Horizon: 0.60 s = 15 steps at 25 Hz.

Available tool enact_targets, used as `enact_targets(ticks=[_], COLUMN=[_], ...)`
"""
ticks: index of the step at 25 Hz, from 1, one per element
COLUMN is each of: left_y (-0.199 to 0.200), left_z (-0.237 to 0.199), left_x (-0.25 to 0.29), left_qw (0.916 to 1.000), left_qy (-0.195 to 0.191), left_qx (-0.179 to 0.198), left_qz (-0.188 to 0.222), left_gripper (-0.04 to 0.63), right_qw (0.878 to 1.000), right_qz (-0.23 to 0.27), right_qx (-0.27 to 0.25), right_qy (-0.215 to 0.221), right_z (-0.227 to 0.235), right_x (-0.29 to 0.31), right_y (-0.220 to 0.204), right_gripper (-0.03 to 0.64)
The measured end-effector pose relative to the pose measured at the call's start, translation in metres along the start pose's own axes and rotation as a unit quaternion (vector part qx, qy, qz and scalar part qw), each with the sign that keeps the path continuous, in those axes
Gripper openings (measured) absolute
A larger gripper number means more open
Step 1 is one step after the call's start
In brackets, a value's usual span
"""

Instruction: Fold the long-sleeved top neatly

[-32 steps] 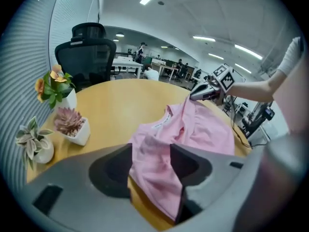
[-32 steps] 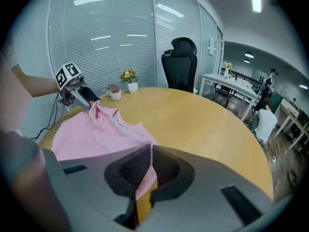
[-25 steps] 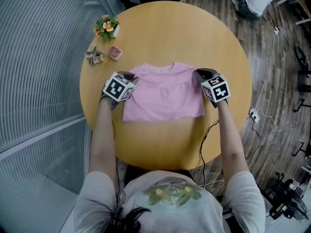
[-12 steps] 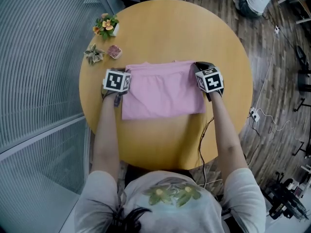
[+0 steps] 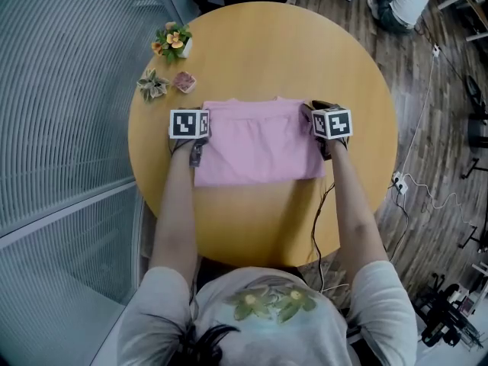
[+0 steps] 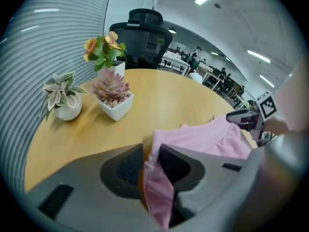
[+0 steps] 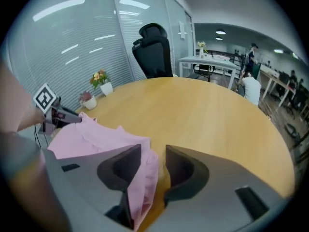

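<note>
The pink long-sleeved top (image 5: 255,142) lies folded into a flat rectangle in the middle of the round wooden table (image 5: 267,52). My left gripper (image 5: 203,120) is at its far left corner and my right gripper (image 5: 311,117) at its far right corner, both low on the table. In the left gripper view a pink fold (image 6: 207,139) runs through the left gripper (image 6: 150,166); its jaws have just been opening and stand slightly apart round the cloth. In the right gripper view the top (image 7: 96,137) drapes against one jaw of the right gripper (image 7: 153,166), which has just been opening, with a clear gap beside the cloth.
Three small potted plants stand at the table's far left: orange flowers (image 5: 174,38), a leafy plant (image 5: 152,85) and a pink succulent (image 5: 184,81). A black office chair (image 6: 145,33) stands beyond the table. Cables trail on the wooden floor (image 5: 427,166) to the right.
The folded layer was carried over the collar to the far edge and laid flat. Both grippers rolled so their marker cubes face up, and sank to the table.
</note>
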<state>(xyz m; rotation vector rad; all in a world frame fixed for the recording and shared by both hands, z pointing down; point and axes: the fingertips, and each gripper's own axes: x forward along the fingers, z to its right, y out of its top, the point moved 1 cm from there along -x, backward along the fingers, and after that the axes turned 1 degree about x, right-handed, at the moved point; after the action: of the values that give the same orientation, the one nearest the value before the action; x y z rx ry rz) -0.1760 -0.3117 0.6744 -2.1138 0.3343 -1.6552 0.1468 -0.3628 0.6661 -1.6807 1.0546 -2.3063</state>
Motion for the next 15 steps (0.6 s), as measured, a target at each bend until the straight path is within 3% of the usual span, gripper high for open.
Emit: enact_targets(ticks=[2, 8, 11, 15], left_y=[-0.003, -0.004, -0.017, -0.063], left_z=[-0.001, -0.009, -0.004, 0.005], left_x=[-0.007, -0.058, -0.084, -0.101], left_qw=[1.0, 0.9992, 0.9984, 0.9978], left_qy=[-0.005, 0.018, 0.014, 0.007], left_qx=[-0.001, -0.003, -0.018, -0.05], left_qz=[-0.001, 0.037, 0.051, 0.042], left_gripper=[0.121, 0.139, 0.14, 0.139], right_qw=[0.999, 0.997, 0.995, 0.991], right_qz=[0.019, 0.045, 0.037, 0.007], right_qx=[0.027, 0.059, 0.093, 0.128], right_qy=[0.015, 0.008, 0.015, 0.03], right_z=[-0.001, 0.008, 0.003, -0.017], right_x=[-0.014, -0.08, -0.103, -0.114], right_y=[0.001, -0.026, -0.059, -0.11], right_gripper=[0.173, 0.175, 0.175, 0.175])
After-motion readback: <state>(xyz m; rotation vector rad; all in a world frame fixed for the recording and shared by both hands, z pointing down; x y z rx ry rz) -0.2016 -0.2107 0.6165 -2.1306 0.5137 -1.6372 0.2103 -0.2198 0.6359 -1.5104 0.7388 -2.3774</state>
